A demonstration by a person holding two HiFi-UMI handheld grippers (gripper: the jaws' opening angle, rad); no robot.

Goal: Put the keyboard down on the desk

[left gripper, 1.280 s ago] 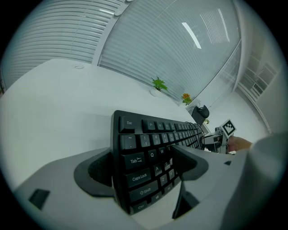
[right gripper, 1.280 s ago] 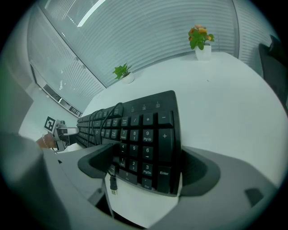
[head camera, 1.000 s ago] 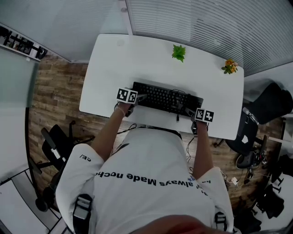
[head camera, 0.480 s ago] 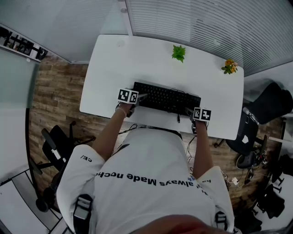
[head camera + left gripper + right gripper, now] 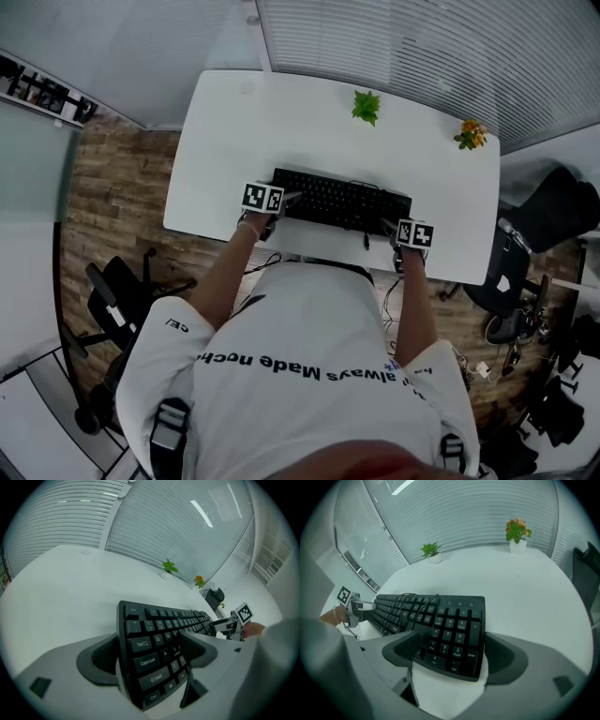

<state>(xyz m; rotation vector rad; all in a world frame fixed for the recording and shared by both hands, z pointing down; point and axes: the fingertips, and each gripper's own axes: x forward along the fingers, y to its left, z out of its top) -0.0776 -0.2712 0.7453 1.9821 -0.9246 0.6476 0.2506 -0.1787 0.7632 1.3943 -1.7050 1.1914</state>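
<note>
Sitting low along the near side of the desk [image 5: 281, 122], close to its near edge, the keyboard [image 5: 342, 202] is pinched at both ends: left gripper [image 5: 150, 667] jaws clamped on the Caps Lock end, right gripper [image 5: 450, 653] jaws closed on the numpad end. Can't tell if it's fully seated. Risks: one end released early drops or skews it toward the near edge, and the loose cable [image 5: 417, 602] over the keys may snag the right jaw.

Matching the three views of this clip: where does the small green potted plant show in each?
Head view: green potted plant at the desk's far edge, right of centre.
Left gripper view: green potted plant above centre.
Right gripper view: green potted plant upper left.
Shared landmark: orange-flowered plant, to its right everywhere.
</note>
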